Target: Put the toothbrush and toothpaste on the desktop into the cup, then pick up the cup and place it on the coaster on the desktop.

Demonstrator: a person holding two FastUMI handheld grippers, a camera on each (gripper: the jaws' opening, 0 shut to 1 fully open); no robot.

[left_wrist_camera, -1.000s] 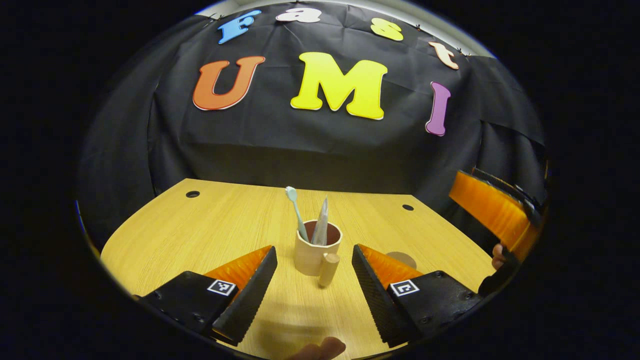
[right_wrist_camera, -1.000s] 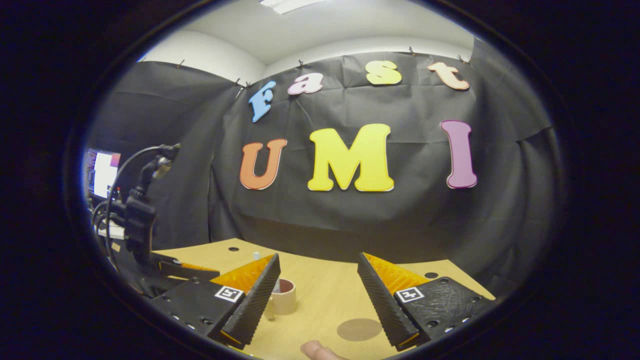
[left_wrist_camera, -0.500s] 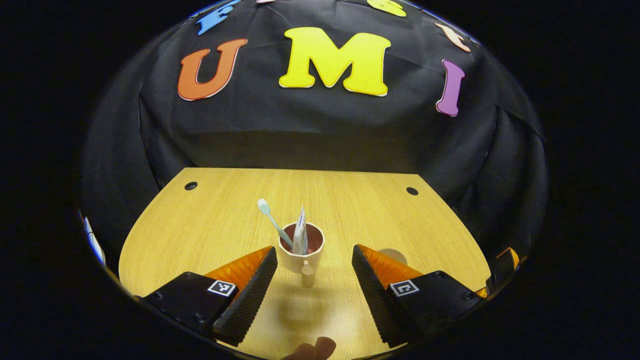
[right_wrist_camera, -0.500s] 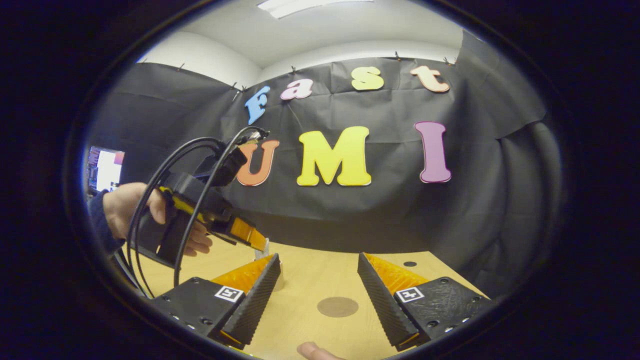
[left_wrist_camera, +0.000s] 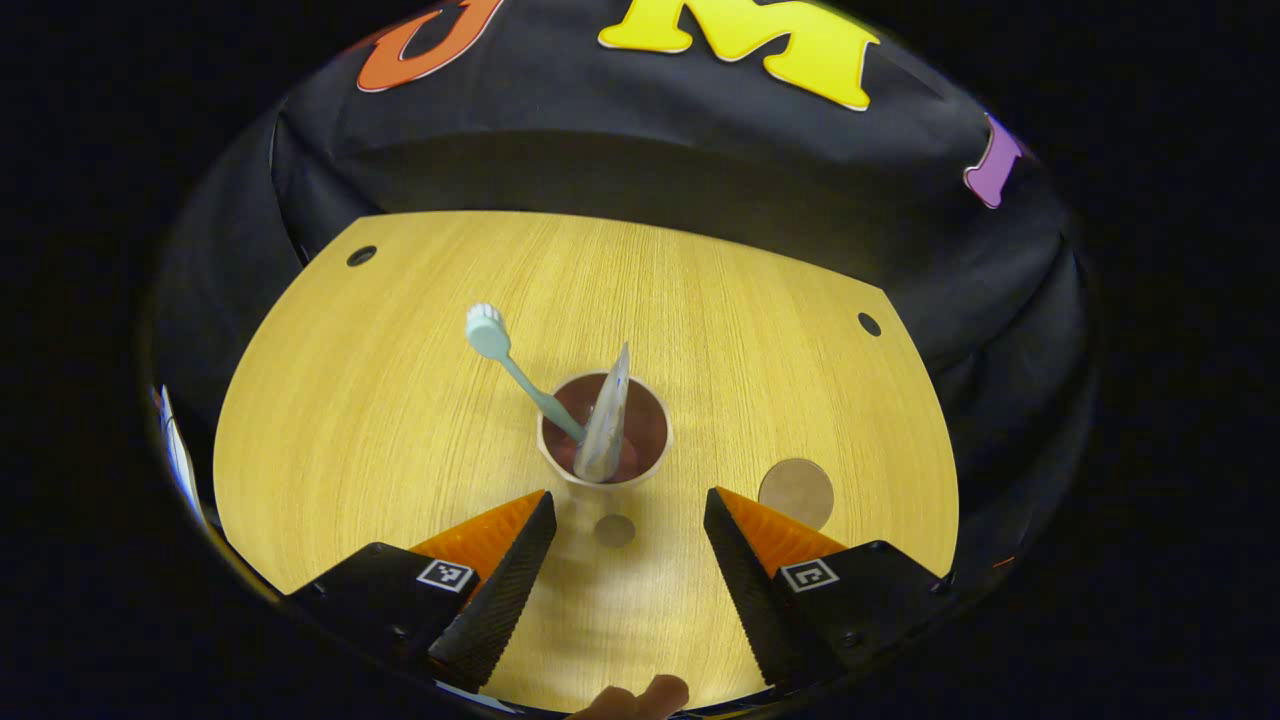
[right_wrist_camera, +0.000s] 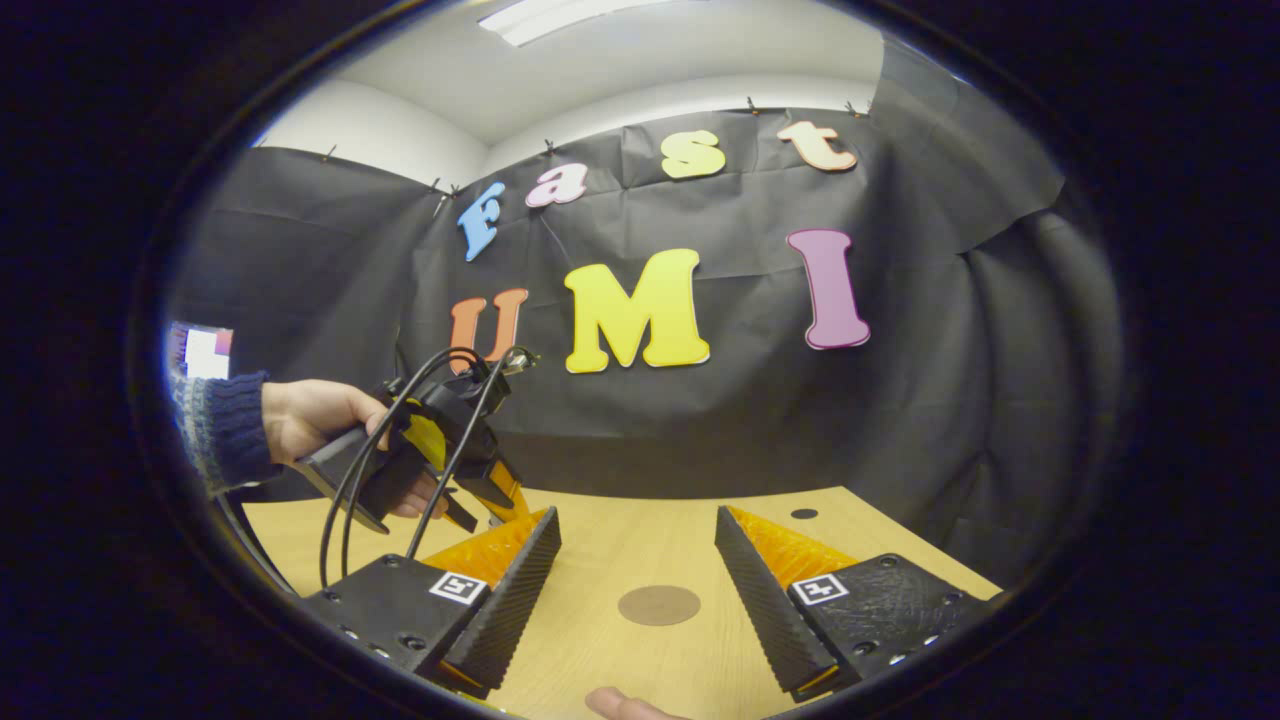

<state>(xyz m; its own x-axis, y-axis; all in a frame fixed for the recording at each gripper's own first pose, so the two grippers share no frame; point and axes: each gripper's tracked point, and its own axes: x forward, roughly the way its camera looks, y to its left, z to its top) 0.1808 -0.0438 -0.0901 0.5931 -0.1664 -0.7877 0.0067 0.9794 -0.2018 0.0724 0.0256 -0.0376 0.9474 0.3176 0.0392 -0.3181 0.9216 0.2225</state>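
From my left gripper [left_wrist_camera: 625, 560] I look down on the wooden tabletop [left_wrist_camera: 350, 400], where nothing stands between my spread, empty jaws and the cup [left_wrist_camera: 604, 440] just ahead, holding the toothbrush [left_wrist_camera: 515, 365] and toothpaste [left_wrist_camera: 606, 420]. The round coaster [left_wrist_camera: 796, 493] lies bare to the cup's right, touching nothing. My right gripper [right_wrist_camera: 635, 590] hangs with jaws spread wide above the coaster [right_wrist_camera: 659, 605], and I can read no writing on the things.

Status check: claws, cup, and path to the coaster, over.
Both claws open, left claw above cup. Toothbrush and toothpaste in cup. Cup on desktop, coaster bare; nothing between them.
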